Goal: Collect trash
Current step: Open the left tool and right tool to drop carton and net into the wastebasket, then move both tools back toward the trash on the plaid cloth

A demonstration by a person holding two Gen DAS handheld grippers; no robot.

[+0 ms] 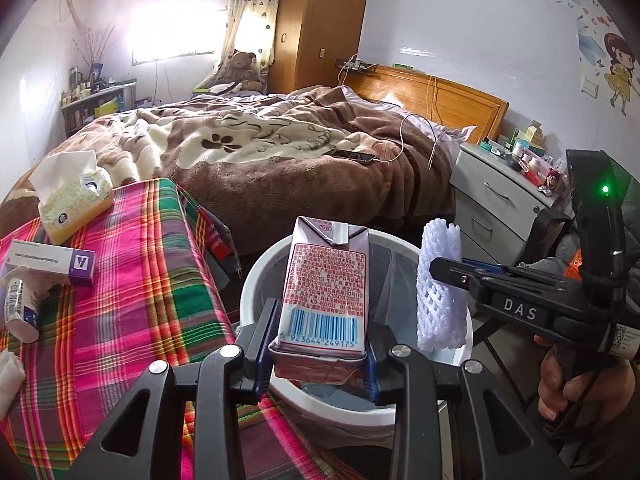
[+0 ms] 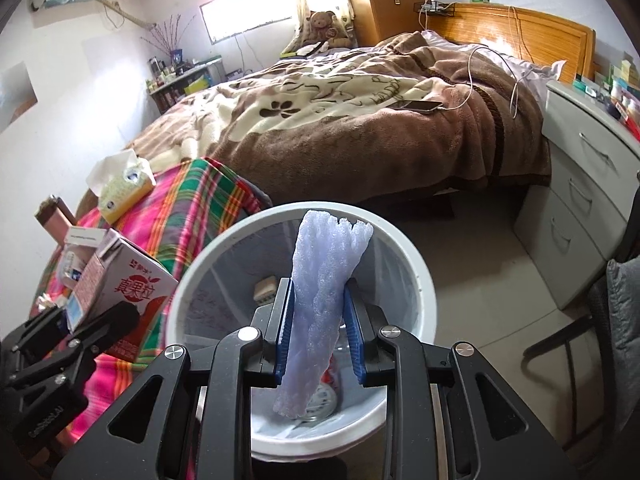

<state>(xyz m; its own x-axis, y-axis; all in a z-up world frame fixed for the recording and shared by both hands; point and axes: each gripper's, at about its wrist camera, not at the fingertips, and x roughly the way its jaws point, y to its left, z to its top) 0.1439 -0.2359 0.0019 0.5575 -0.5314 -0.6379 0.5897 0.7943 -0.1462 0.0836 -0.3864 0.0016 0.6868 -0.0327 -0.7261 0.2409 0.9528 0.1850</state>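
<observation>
My left gripper [image 1: 320,324] is shut on a pink drink carton [image 1: 324,280] and holds it upright above the near rim of a round white trash bin [image 1: 256,276]. The bin has a clear liner. To the right, my right gripper [image 1: 440,270] is held by a hand [image 1: 560,384] and grips a white foam fruit net [image 1: 440,312]. In the right wrist view the foam net [image 2: 320,264] stands between the blue pads of my right gripper [image 2: 319,292], over the bin [image 2: 416,280]. The carton [image 2: 128,280] and my left gripper [image 2: 84,316] sit at the bin's left edge.
A table with a plaid cloth [image 1: 140,260] stands left of the bin, bearing a tissue pack [image 1: 72,204], a boxed cream [image 1: 52,264] and a tube [image 1: 20,312]. A bed lies behind, a white nightstand [image 1: 492,200] to the right. A chair [image 2: 580,340] stands at far right.
</observation>
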